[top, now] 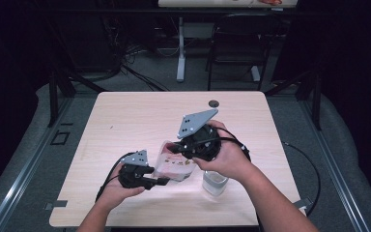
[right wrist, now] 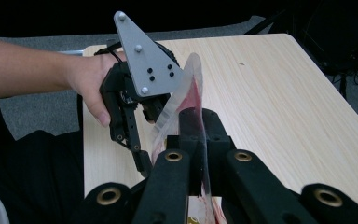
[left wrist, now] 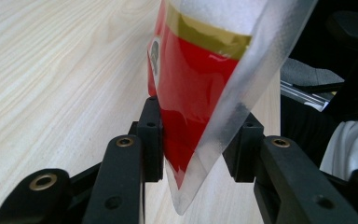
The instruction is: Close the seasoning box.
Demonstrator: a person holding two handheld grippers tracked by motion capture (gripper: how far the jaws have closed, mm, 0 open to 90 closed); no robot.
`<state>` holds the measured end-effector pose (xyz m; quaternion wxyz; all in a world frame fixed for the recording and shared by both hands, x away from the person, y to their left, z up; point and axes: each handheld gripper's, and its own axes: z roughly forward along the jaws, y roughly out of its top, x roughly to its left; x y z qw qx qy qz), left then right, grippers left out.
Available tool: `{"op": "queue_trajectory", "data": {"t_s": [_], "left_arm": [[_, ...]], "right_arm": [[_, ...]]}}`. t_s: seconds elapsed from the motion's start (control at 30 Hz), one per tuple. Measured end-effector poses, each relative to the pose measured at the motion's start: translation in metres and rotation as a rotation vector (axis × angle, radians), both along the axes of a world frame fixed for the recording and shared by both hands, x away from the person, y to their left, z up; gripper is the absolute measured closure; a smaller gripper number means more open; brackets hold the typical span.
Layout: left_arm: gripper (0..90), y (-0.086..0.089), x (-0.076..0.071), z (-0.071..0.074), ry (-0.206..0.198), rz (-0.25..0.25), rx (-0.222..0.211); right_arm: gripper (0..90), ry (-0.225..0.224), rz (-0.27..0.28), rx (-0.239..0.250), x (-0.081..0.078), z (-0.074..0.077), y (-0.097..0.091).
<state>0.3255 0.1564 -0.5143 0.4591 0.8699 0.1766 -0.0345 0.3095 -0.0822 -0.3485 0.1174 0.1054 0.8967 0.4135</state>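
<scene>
My right gripper [right wrist: 200, 140] clamps the red-printed plastic pouch [left wrist: 200, 70]; its print is unreadable. My left gripper's [left wrist: 198, 140] fingers [left wrist: 151, 135] straddle its corner, whether pressing I cannot tell. A clear cup [top: 215, 182] stands on the surface [top: 125, 116].

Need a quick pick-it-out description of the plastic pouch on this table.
On the light wooden table, look near the front edge, between the person's two hands. The pouch hangs there above the tabletop between the left tongs and right tongs. Unlike the clear glass standing beside it, it is a flat frosted bag with red print and a gold band.
</scene>
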Motion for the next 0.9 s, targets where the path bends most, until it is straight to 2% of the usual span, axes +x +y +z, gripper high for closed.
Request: {"op": "queue_trajectory", "data": {"t_s": [0.37, 0.67, 0.8, 0.9], "left_arm": [[67.7, 0.005, -0.001, 0.004, 0.01, -0.004, 0.048], [69.0, 0.006, -0.002, 0.004, 0.018, -0.007, 0.064], [69.4, 0.006, -0.004, 0.003, 0.025, -0.012, 0.058], [69.7, 0.007, -0.005, 0.003, 0.029, -0.015, 0.07]], "right_arm": [[87.3, 0.014, -0.013, 0.011, 0.0, -0.005, -0.007], [84.5, 0.021, -0.022, 0.032, -0.001, -0.01, -0.015], [82.8, 0.023, -0.028, 0.048, -0.002, -0.013, -0.02], [81.8, 0.01, -0.036, 0.058, -0.005, -0.016, -0.022]]}}
